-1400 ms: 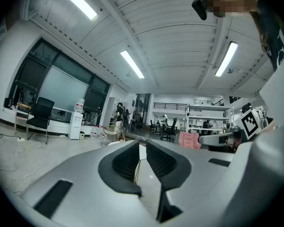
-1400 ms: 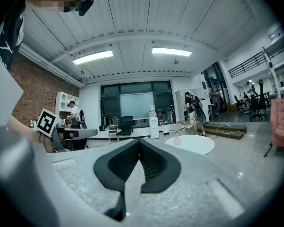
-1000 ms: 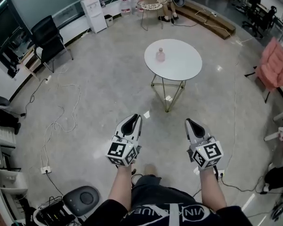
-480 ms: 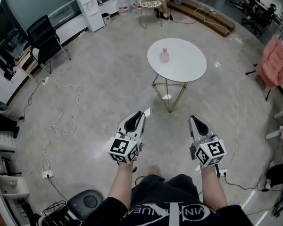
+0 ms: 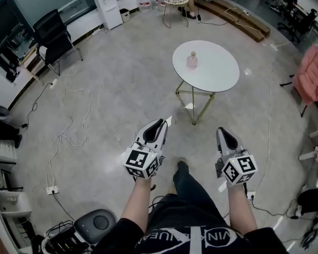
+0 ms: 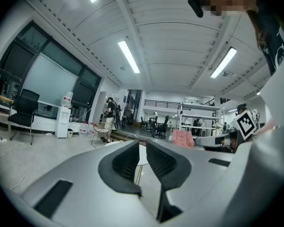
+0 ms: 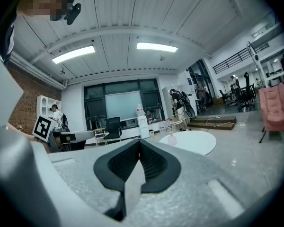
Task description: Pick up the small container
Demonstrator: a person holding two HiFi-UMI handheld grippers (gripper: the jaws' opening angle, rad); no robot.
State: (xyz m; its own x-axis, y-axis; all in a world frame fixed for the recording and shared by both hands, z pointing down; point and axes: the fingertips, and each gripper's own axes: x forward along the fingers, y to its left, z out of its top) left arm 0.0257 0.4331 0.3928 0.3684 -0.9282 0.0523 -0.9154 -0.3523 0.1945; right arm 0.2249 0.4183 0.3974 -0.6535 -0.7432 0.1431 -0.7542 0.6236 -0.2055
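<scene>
A small pink container (image 5: pixel 192 60) stands upright on a round white table (image 5: pixel 217 73) with gold wire legs, far ahead of both grippers. My left gripper (image 5: pixel 159 124) and my right gripper (image 5: pixel 221 132) hover side by side over the floor, well short of the table, both shut and empty. In the right gripper view the container (image 7: pixel 173 138) and the table (image 7: pixel 196 143) lie ahead to the right of the closed jaws (image 7: pixel 139 144). A strip of the table (image 6: pixel 141 156) shows past the left gripper (image 6: pixel 143 144).
A black chair (image 5: pixel 54 39) and a white water dispenser (image 5: pixel 108 7) stand at the far left. Cables (image 5: pixel 69 134) trail over the floor on the left. A pink chair (image 5: pixel 312 73) is at the right. A wire stool (image 5: pixel 176 3) stands behind the table. The person's leg (image 5: pixel 184 180) steps between the grippers.
The person has stepped forward: a leg now shows between the grippers, and the table has drifted right in view. Both grippers stay shut and keep their spacing.
</scene>
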